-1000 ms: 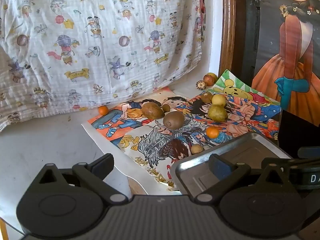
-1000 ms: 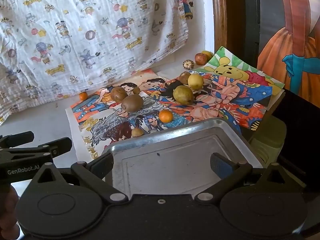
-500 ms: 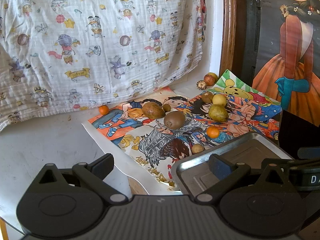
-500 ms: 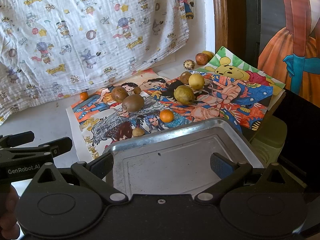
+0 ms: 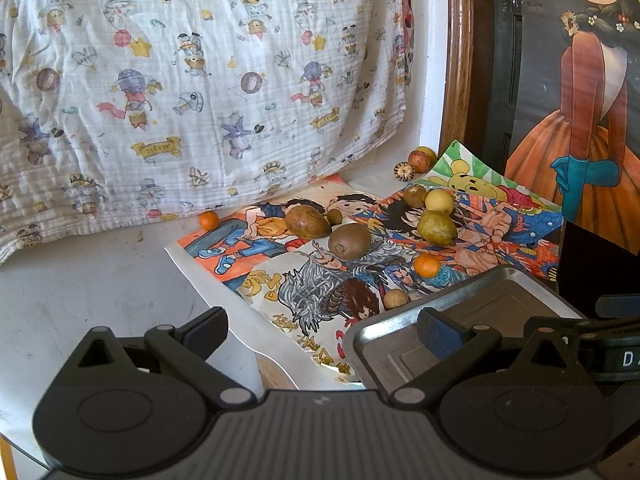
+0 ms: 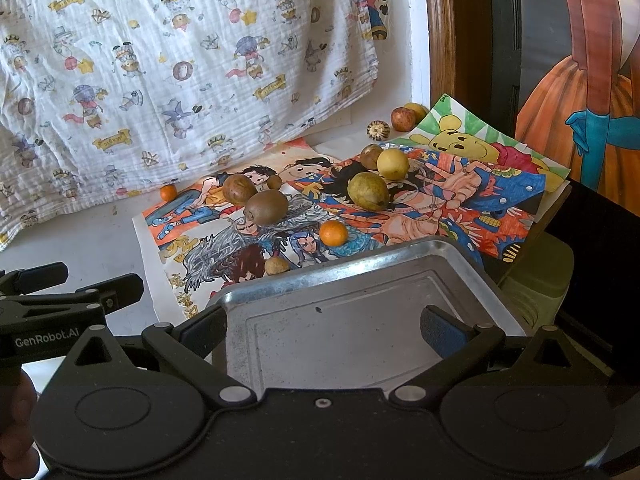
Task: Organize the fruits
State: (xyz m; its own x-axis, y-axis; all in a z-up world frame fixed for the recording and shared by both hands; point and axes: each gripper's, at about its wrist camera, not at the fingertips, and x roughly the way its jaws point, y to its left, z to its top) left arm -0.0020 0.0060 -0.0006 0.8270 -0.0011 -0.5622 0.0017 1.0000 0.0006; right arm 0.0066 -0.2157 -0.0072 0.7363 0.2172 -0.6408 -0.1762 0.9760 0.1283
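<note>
Both tools spread wide and empty: the left tool (image 5: 320, 330) hangs over the table's (image 5: 92, 292) edge, the right tool (image 6: 324, 328) over the bare metal tray (image 6: 472, 264). Count the fruits: two small oranges (image 6: 333, 233), one kiwi (image 6: 266, 208), one green pear (image 6: 368, 191), one yellow lemon (image 6: 393, 164), all on the drawings (image 6: 460, 200) beyond the tray.

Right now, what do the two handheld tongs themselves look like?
Both the left tongs and the right tongs are matte black plastic: a ribbed body, two round pivot discs, angled link arms with silver rivets, and blue pads on the fingers. Seen from the right wrist, the left unit's side reads "GenRobot.AI" in white.
</note>
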